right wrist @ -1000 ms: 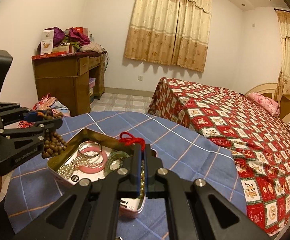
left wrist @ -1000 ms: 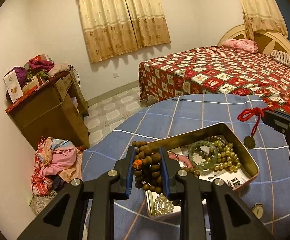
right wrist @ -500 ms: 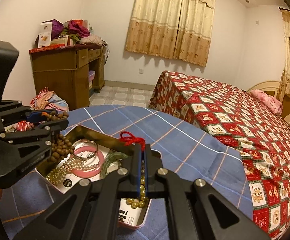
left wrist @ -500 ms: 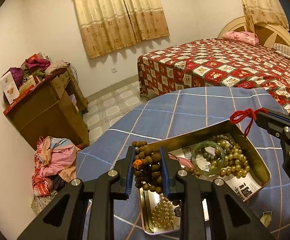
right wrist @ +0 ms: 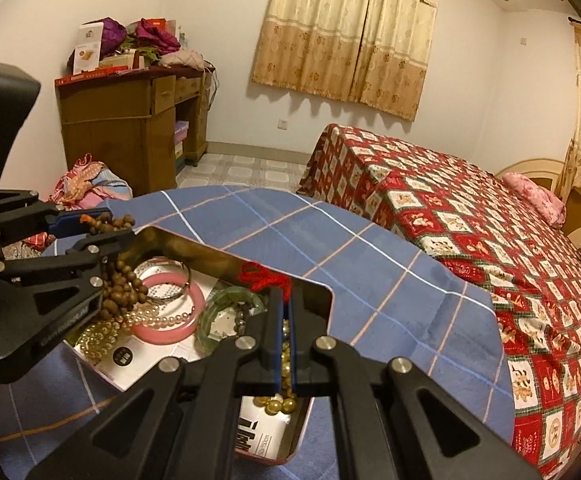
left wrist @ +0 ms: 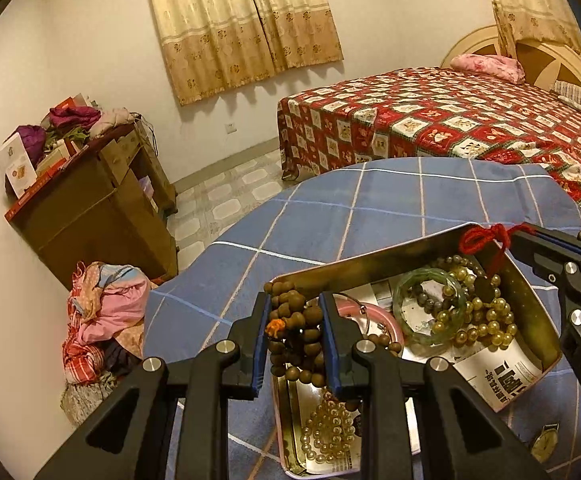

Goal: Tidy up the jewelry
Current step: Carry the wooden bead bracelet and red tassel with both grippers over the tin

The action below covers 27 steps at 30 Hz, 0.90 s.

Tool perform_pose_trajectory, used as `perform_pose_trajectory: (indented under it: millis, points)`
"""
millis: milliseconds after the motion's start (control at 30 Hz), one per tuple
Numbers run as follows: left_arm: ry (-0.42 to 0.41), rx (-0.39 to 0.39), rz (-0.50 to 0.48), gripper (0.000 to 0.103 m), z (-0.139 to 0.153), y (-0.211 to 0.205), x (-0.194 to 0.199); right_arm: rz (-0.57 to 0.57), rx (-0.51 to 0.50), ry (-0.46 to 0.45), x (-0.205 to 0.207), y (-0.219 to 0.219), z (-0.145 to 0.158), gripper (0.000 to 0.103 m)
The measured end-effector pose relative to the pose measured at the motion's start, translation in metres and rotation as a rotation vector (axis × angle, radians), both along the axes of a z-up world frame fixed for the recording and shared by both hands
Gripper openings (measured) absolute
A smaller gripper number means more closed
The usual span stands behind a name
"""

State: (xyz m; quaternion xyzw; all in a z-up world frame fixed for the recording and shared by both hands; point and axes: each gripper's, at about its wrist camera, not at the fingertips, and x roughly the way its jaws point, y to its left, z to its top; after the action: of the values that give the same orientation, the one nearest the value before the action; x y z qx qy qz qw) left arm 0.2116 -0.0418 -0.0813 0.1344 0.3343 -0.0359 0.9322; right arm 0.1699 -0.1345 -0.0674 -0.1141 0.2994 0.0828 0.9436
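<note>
Currently at deposit step: left gripper [left wrist: 295,322] fingers clamp wooden bead strand [left wrist: 293,334], right gripper [right wrist: 286,322] fingers pinch red cord [right wrist: 264,278], both over tin [left wrist: 530,320] at lower frame; next, release inside.

Bedroom around the blue checked tablecloth [left wrist: 370,208]

A bed [right wrist: 470,220] with a red patterned cover and pink pillow [right wrist: 538,196] stands beyond; beige curtains [left wrist: 246,20] hang closed, a cluttered wooden desk [right wrist: 130,120] lines the wall, clothes [left wrist: 102,312] heaped on the floor.

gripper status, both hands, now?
Left gripper: closed on the brown wooden bead string, over the metal tin.
Right gripper: shut on the red cord of a pendant.
</note>
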Motion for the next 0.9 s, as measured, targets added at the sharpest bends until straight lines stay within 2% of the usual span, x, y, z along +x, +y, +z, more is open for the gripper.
perform_pose_trajectory:
  millis: [767, 867, 900]
  points:
    - [0.018, -0.005, 0.003, 0.025, -0.012, 0.0, 0.006, -0.011, 0.006, 0.022, 0.006, 0.0, -0.01, 0.003]
    - [0.01, -0.006, 0.006, 0.027, -0.012, -0.001, 0.005, -0.009, 0.014, 0.028, 0.005, 0.0, -0.012, 0.003]
    - [0.012, -0.009, 0.002, 0.034, -0.012, -0.001, 0.005, -0.007, 0.016, 0.033, 0.005, 0.0, -0.012, 0.003]
